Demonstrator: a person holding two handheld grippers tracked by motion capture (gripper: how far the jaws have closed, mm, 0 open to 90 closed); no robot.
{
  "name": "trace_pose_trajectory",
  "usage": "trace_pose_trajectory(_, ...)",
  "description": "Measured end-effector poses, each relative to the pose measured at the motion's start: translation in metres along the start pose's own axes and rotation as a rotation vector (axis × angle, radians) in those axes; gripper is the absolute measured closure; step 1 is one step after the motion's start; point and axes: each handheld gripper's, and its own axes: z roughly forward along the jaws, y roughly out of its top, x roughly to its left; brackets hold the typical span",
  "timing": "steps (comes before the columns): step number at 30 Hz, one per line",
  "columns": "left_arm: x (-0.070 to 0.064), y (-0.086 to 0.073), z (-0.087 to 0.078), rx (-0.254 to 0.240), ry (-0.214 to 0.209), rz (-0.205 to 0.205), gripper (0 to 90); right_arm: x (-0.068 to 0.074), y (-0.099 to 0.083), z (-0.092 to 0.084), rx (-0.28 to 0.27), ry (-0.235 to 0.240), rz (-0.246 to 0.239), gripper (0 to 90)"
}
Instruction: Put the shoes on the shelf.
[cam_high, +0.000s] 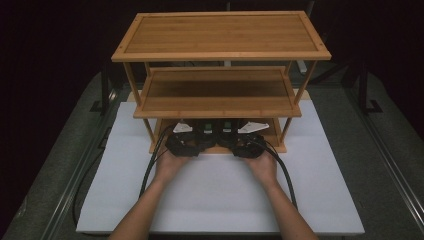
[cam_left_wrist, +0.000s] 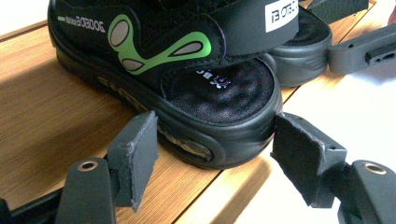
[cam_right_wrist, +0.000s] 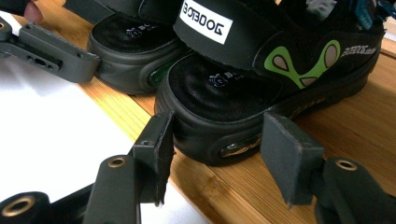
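Both grippers sit at the bottom shelf (cam_high: 280, 148) of the bamboo rack (cam_high: 220, 35), each lined up on the heel of one black sandal. Left gripper (cam_left_wrist: 215, 156): jaws about half open, the left sandal (cam_left_wrist: 187, 84) heel between them; the near pad touches or nearly touches the sole edge, the far pad stands just clear. Right gripper (cam_right_wrist: 217, 154): jaws similarly parted around the right sandal (cam_right_wrist: 261, 88) heel, one pad against the sole, the other just off it. Neither shoe looks clamped; both rest flat on the shelf, side by side, heels toward the jaws. Step judged: grasp or release at the heels. If grasping, next move calls for closing squarely on each sole, then drawing both out level.
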Motion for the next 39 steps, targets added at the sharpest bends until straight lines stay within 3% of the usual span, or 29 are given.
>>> trace_pose_trajectory(6, 0.0, 0.0, -0.003, -0.019, -0.018, -0.013, 32.0, -0.001, 0.001, -0.003, -0.002, 0.009, 0.006, 44.2)
trace_pose_trajectory(8, 0.0, 0.001, -0.006, -0.026, -0.025, -0.015, 30.8, 0.0, 0.002, -0.006, -0.008, 0.034, 0.013, 41.5)
trace_pose_trajectory(15, -0.008, 0.004, -0.016, -0.005, -0.055, -0.011, 19.7, 0.001, 0.002, -0.016, -0.012, 0.05, 0.011, 33.0)
trace_pose_trajectory(22, -0.012, 0.0, -0.027, 0.022, -0.04, 0.011, 8.9, 0.0, -0.007, -0.033, 0.01, 0.07, 0.017, 20.7)
trace_pose_trajectory(29, -0.013, -0.011, -0.035, 0.054, -0.025, 0.018, 2.4, -0.005, -0.022, -0.051, 0.01, 0.055, 0.027, 13.5)
trace_pose_trajectory(33, -0.013, -0.015, -0.042, 0.043, -0.021, 0.01, 1.7, -0.007, -0.029, -0.059, 0.024, 0.011, 0.034, 13.4)
trace_pose_trajectory(39, -0.016, -0.024, -0.057, 0.031, -0.026, 0.003, 1.7, -0.014, -0.043, -0.083, 0.01, -0.005, 0.042, 10.8)
